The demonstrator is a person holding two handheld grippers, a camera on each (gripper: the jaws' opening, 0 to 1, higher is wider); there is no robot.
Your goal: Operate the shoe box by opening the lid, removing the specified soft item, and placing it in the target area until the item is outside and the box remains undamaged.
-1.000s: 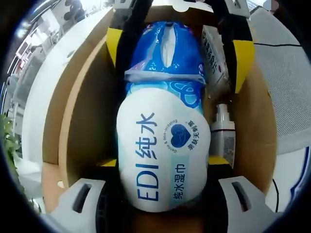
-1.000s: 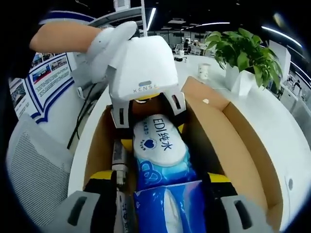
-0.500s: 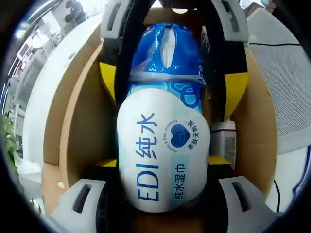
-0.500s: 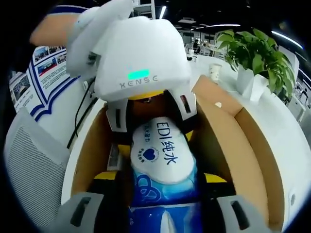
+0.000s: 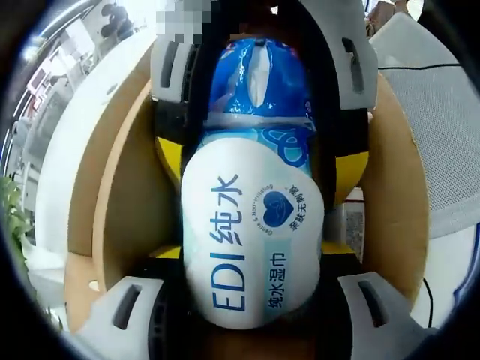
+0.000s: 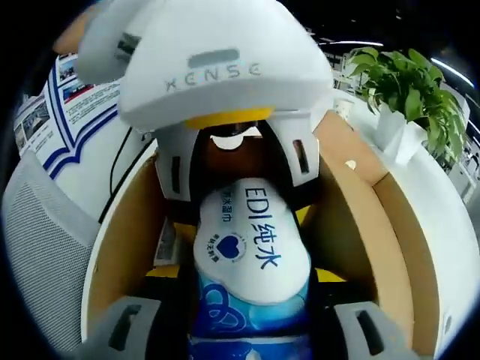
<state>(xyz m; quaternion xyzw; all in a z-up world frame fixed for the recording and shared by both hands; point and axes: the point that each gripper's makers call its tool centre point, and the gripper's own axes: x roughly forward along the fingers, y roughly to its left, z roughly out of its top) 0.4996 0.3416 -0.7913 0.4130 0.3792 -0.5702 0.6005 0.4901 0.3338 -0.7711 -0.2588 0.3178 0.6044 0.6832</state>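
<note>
Grippers both clamp wipes pack (image 5: 251, 240) inside box (image 5: 124, 187) on seemingly white office table (image 6: 450, 217).

Wet wipes pack (image 5: 251, 225) lying in shoe box (image 5: 124, 202), between both grippers' jaws; small bottle (image 5: 351, 225) sitting beside it.

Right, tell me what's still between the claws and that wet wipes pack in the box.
Nothing visible. The left claw and the right claw each have their jaws along the sides of the wet wipes pack inside the open shoe box, one from each end, with no lid or other item between.
</note>
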